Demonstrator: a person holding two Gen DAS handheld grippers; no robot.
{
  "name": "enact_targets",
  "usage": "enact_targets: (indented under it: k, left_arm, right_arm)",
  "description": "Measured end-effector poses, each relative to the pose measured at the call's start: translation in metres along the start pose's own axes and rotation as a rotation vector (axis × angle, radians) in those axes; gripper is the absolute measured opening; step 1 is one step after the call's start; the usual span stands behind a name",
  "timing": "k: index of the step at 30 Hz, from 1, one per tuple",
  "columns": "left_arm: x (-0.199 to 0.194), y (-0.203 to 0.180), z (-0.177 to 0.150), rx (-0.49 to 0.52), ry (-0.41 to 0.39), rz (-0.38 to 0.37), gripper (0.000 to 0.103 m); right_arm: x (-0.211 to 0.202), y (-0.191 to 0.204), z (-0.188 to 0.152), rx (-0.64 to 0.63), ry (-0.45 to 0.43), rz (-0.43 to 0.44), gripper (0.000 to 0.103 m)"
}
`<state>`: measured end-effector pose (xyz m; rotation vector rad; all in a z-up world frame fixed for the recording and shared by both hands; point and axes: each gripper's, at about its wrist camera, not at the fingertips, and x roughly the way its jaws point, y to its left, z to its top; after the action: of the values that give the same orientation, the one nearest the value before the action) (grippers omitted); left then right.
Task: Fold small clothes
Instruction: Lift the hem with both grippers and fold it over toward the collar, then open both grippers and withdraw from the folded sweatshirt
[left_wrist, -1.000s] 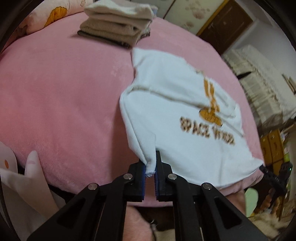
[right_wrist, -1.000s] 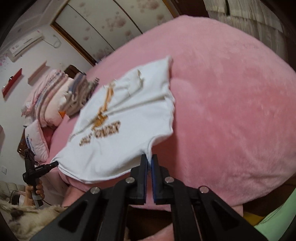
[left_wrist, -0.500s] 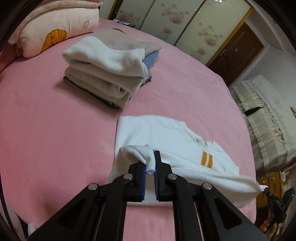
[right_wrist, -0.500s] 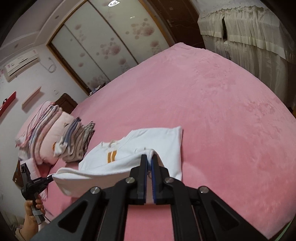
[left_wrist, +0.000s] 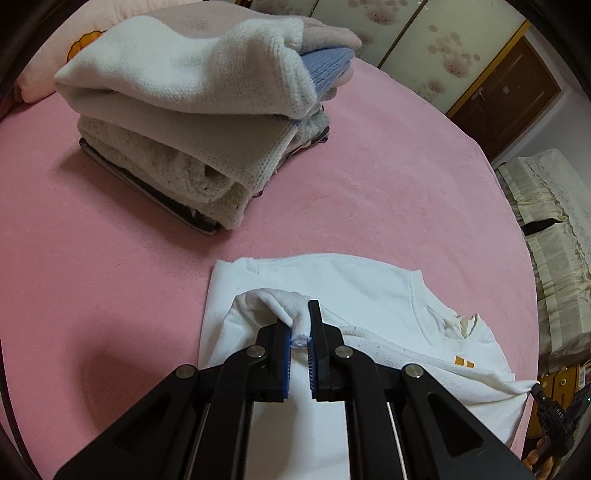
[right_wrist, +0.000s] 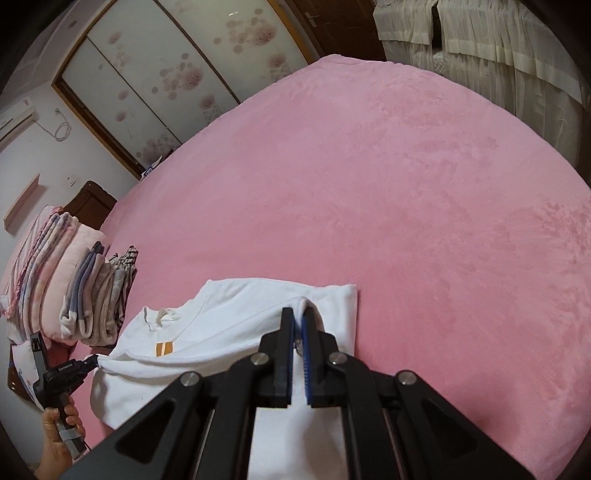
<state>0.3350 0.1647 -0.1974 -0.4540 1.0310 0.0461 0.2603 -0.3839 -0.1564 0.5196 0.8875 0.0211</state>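
Shirt (left_wrist: 332, 280), white cotton, on pink bed (left_wrist: 110, 258) just beside folded stack (left_wrist: 192, 122). Soft, light, limp; sags between holds, probably creases easily. Left gripper (left_wrist: 300, 328) clamped on hem corner; right gripper (right_wrist: 297, 325) likewise. Best hold: hem corners, both sides.

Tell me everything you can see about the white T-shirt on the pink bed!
The white T-shirt looks like soft cotton, with two small orange stripes showing. It lies on the pink bed, being folded over itself. The left gripper and right gripper each pinch a corner of its lifted edge, stretched between them above the lower layer. It lies near a stack of folded clothes, not touching it.
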Motion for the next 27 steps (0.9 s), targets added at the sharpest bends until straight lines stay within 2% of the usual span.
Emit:
enact_targets:
  k: [8,13,14,16,17,19,21,27]
  left_arm:
    - [0.032,-0.002,0.003,0.007,0.009,0.025,0.005]
    - [0.045,-0.006,0.004,0.010,0.015,0.036,0.008]
    - [0.047,-0.006,0.004,0.012,0.030,0.045,0.011]
    - [0.051,-0.011,0.004,0.041,0.051,0.068,0.026]
    - [0.049,-0.013,0.004,0.060,0.048,0.077,0.030]
    - [0.045,-0.021,0.003,0.099,0.041,0.093,0.048]
    - [0.036,-0.031,0.001,0.135,0.022,0.103,0.061]
    - [0.008,-0.066,-0.018,0.321,-0.026,0.119,0.061]
  right_arm:
    - [0.025,-0.005,0.007,0.009,0.009,-0.013,0.003]
    - [0.042,-0.006,0.007,0.012,0.033,-0.051,0.004]
    - [0.044,-0.006,0.006,0.011,0.041,-0.064,0.005]
    - [0.045,-0.006,0.005,0.009,0.037,-0.083,0.008]
    - [0.042,-0.005,0.006,0.008,0.034,-0.081,0.011]
    - [0.033,-0.004,0.008,0.009,0.010,-0.083,0.025]
    - [0.023,-0.003,0.011,0.005,-0.017,-0.094,0.030]
    - [-0.003,0.023,0.011,-0.105,-0.035,-0.112,0.030]
